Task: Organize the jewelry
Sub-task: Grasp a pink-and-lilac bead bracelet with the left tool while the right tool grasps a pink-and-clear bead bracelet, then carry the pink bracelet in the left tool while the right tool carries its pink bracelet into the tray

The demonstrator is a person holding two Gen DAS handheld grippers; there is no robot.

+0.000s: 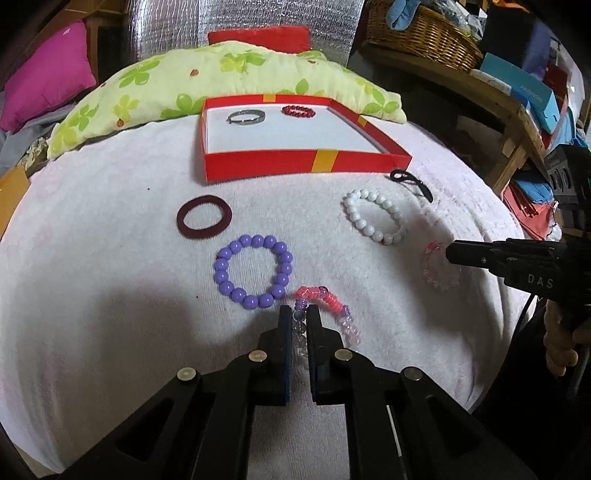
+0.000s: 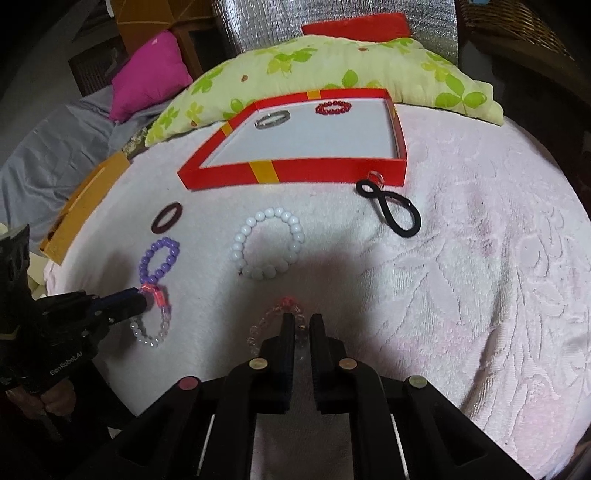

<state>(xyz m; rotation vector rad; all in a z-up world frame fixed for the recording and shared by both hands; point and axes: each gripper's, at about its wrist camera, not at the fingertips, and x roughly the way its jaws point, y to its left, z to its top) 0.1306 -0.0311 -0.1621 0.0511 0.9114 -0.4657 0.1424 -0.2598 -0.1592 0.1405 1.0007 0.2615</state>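
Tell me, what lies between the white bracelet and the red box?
Mostly bare towel. In the right wrist view, only a black hair tie sits near that stretch, off to the right of the white bracelet, just before the red box.

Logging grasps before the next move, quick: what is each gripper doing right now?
Left gripper: shut on the pink and clear bead bracelet.
Right gripper: shut on the pale pink clear bracelet.

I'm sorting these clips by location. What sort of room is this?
Most likely a bedroom or a cluttered living space at home. The work surface is a pale pink towel spread over something soft, with a green floral pillow and a magenta cushion behind it, and a wicker basket on a crowded wooden shelf.
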